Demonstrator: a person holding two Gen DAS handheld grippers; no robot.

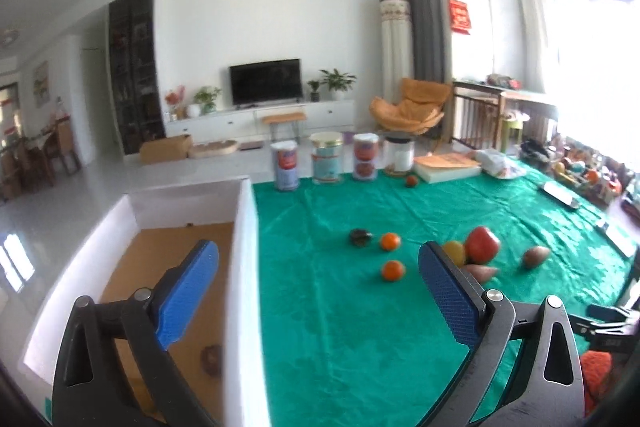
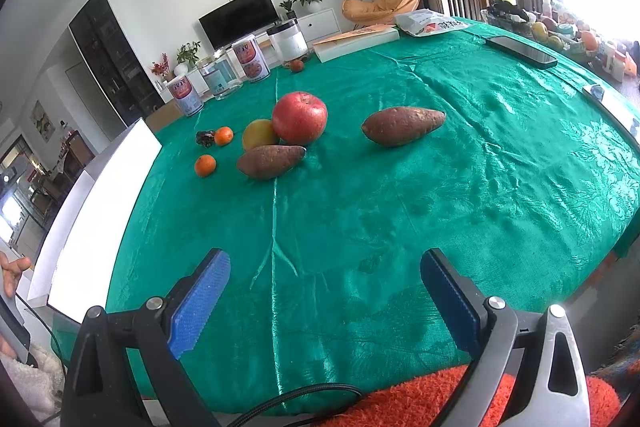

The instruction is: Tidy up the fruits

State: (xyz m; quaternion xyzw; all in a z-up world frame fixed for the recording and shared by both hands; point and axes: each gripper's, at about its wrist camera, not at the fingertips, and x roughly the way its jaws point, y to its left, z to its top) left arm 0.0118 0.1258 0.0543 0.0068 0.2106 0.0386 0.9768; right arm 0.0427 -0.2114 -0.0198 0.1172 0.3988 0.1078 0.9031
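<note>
Hovering, left wrist view: the left gripper (image 1: 318, 291) stood released, blue pads spread wide and nothing between them, straddling the white wall of an open box (image 1: 244, 267) at the table's left edge.
Box contents: one brownish item (image 1: 212, 359) lay on the cardboard floor; too blurred to name.
Fruit on the cloth: two small oranges (image 1: 393, 270) and a dark item (image 1: 360, 237) sat on the green tablecloth (image 1: 340, 327), well apart from the box; the apple (image 1: 482, 245) showed beyond the right pad.
Background: tins (image 1: 286, 166) lined the table's far edge.

Waiting, right wrist view: the right gripper (image 2: 325, 301) was likewise released and empty, low over bare cloth near the table's front edge.
Cluster: a red apple (image 2: 299, 117) touched a yellow fruit (image 2: 259, 134), with a sweet potato (image 2: 271, 161) lying just in front of both; a second sweet potato (image 2: 402, 126) lay apart to the right.
Left edge: part of a hand (image 2: 14, 273) was visible beside the box.

Handling, as judged: the apple looked firm, smooth and fairly heavy, best taken across its widest middle; the oranges seemed light, slightly yielding and prone to roll; the sweet potatoes appeared stiff and rough-skinned, best gripped across the thick midsection rather than the tapering ends.
</note>
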